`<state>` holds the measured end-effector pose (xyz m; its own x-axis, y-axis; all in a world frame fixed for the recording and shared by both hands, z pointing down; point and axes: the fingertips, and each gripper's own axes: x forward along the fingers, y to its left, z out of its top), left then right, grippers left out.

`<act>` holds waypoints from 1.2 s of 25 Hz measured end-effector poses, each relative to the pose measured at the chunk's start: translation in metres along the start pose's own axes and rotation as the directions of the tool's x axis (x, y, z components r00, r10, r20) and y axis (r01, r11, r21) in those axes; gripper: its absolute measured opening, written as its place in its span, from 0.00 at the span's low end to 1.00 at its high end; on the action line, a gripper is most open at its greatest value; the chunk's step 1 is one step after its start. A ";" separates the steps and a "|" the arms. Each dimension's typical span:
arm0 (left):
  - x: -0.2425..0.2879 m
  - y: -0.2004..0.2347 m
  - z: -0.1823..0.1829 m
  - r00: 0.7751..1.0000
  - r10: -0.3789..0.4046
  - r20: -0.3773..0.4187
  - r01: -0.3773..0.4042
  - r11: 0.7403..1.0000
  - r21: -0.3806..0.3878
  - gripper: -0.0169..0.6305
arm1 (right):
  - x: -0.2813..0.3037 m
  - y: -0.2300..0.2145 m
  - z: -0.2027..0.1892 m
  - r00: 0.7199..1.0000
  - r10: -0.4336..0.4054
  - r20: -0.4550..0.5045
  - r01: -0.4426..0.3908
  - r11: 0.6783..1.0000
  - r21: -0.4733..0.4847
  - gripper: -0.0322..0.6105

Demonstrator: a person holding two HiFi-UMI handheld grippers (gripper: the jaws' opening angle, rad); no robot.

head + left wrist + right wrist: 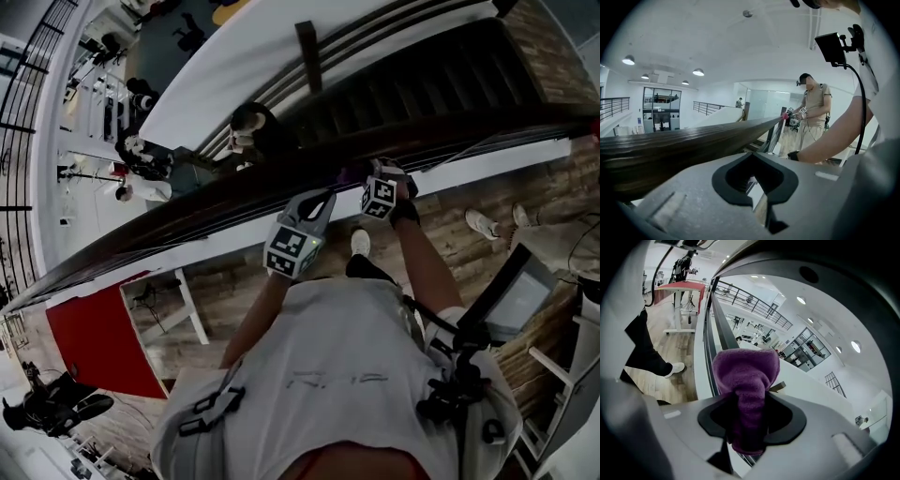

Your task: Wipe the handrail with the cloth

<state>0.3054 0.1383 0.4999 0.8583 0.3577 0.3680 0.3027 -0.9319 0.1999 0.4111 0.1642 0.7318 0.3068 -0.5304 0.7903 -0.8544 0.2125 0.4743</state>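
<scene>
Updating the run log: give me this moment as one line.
right gripper: shut on purple cloth | cloth: at the handrail | left gripper: shut, empty, beside the handrail

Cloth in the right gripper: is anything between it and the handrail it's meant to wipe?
Nothing visible. The right gripper grips the cloth right at the handrail, with no object between them.

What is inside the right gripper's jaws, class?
A purple cloth, clamped by the right gripper. It hides the stretch of handrail directly behind it.
</scene>
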 end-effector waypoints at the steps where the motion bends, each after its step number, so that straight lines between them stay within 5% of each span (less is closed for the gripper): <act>1: 0.007 -0.005 0.000 1.000 -0.009 -0.006 0.009 1.000 0.005 0.02 | -0.002 -0.006 -0.010 1.000 -0.007 -0.006 0.007 1.000 0.001 0.28; 19: 0.067 -0.057 -0.020 0.994 -0.086 -0.061 0.085 0.996 -0.015 0.02 | -0.038 -0.067 -0.161 0.986 -0.074 -0.147 0.077 0.997 0.012 0.30; 30: 0.088 -0.063 -0.031 0.989 -0.114 -0.097 0.113 0.993 -0.019 0.02 | -0.075 -0.123 -0.288 0.932 -0.061 -0.357 0.140 0.969 0.201 0.28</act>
<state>0.3492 0.2303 0.5477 0.7738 0.4660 0.4291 0.3898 -0.8842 0.2573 0.6137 0.4146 0.7262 0.4875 -0.2145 0.8464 -0.8697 -0.0335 0.4925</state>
